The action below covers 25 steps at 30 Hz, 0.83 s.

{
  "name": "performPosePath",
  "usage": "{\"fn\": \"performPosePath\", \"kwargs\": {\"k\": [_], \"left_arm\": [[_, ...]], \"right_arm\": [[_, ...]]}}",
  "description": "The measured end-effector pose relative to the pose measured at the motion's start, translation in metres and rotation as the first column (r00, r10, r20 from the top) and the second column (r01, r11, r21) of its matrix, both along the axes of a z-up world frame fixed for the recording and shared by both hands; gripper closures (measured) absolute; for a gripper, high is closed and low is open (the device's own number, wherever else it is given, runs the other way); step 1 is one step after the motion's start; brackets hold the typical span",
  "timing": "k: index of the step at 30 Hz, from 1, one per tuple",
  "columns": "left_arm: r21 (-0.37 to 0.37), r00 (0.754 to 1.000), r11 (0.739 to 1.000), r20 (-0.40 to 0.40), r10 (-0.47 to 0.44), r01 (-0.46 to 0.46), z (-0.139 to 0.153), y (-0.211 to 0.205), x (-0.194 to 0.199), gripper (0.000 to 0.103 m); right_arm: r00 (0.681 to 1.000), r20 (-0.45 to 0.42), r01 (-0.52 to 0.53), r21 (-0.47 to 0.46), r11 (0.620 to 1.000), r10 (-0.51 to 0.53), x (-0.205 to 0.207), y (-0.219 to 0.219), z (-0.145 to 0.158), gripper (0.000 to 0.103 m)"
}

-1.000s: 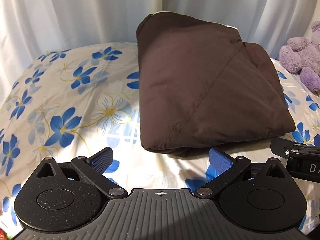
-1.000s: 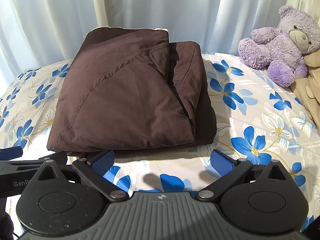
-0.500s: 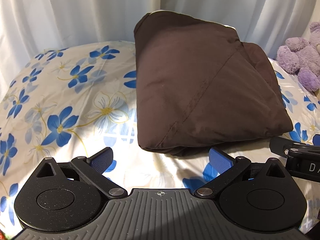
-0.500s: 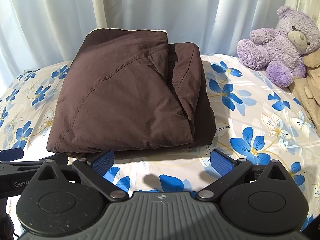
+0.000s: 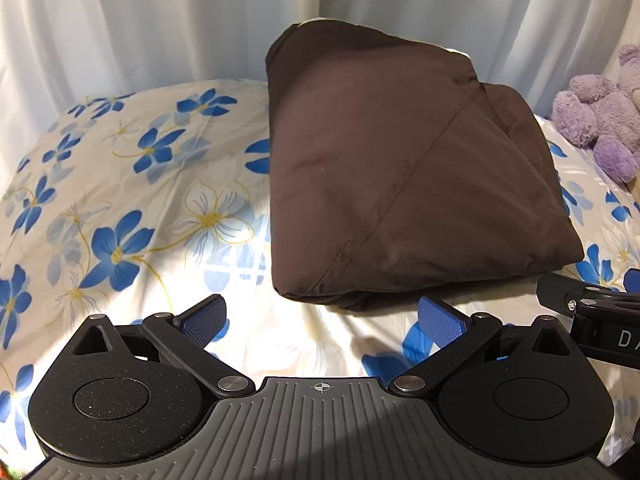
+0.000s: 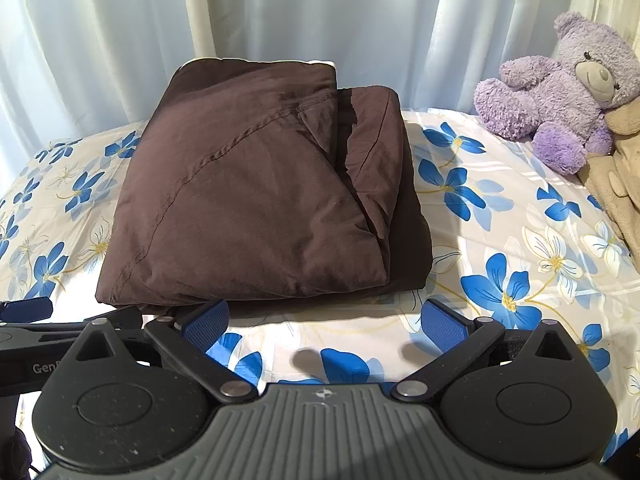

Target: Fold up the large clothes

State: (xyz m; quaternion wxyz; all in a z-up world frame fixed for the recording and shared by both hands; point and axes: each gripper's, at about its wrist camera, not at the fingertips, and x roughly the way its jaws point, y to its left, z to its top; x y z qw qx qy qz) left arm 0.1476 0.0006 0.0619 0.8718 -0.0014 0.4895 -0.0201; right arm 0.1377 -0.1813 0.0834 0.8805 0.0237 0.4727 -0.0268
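Movement since the frame a second ago: slight only; in the left wrist view the brown garment [image 5: 400, 184] sits a little further from the lens and more floral sheet shows below it, so both tools appear to have drawn back a touch; garment itself unchanged in shape.

Item, brown garment [image 6: 256, 200]: folded into a thick, roughly rectangular bundle; lying on the floral bedsheet [image 5: 132, 208] near the white curtain [image 5: 160, 16]; a diagonal seam crosses the top layer; layered edges stacked on its right side, one lower layer protruding slightly.

Item, left gripper [image 5: 322, 320]: fingers spread wide, nothing between them; hovering just short of the bundle's near edge, apart from it.

Item, right gripper [image 6: 324, 322]: likewise spread and empty; close to the near edge, not touching.

Adjacent: purple teddy bear [image 6: 560, 92] and a beige plush toy [image 6: 616, 176] at the right, well apart from the bundle.

Progress, as judged: folding looks essentially complete; remaining, at most, tidying the protruding lower layer or squaring the edges.
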Motion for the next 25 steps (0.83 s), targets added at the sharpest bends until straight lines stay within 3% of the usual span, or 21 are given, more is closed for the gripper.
{"fn": "performPosePath", "kwargs": {"k": [25], "left_arm": [[0.016,1.0,1.0,0.007,-0.011,0.011,0.0031,-0.0041,-0.004,0.0]], "right_arm": [[1.0,0.016,0.011,-0.012,1.0,-0.01,-0.0028,-0.0042,0.0049,0.001]]}}
